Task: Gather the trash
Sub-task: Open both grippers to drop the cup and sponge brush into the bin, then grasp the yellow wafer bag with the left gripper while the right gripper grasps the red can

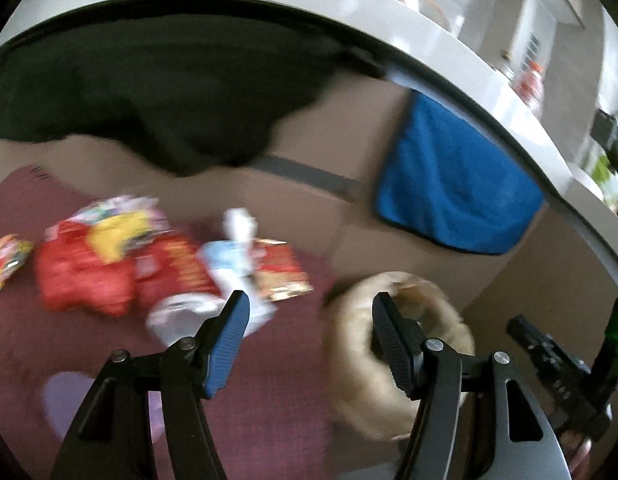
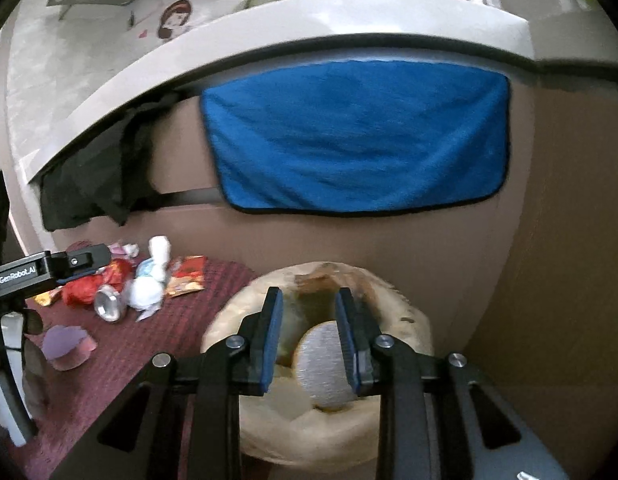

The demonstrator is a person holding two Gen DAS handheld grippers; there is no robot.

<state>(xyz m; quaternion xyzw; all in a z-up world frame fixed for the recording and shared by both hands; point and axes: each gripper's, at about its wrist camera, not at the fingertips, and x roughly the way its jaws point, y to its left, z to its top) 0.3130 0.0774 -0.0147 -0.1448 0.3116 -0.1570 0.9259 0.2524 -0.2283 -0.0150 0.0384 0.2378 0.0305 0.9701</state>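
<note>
A pile of trash lies on a dark red mat (image 1: 269, 400): red wrappers (image 1: 85, 276), a white and pale blue packet (image 1: 237, 256), a printed wrapper (image 1: 281, 272) and a crushed can (image 2: 109, 306). A beige soft basket (image 2: 329, 432) stands to their right. My left gripper (image 1: 309, 340) is open and empty, above the mat between pile and basket. My right gripper (image 2: 309, 340) hovers over the basket's opening, jaws partly open. A grey disc (image 2: 323, 368) shows between them; I cannot tell whether it is gripped.
A blue cloth (image 2: 357, 136) and a black cloth (image 2: 93, 184) hang from a white table edge (image 2: 189, 60) over brown cardboard (image 2: 549, 280). A purple heart-shaped piece (image 2: 67, 346) lies on the mat's near left.
</note>
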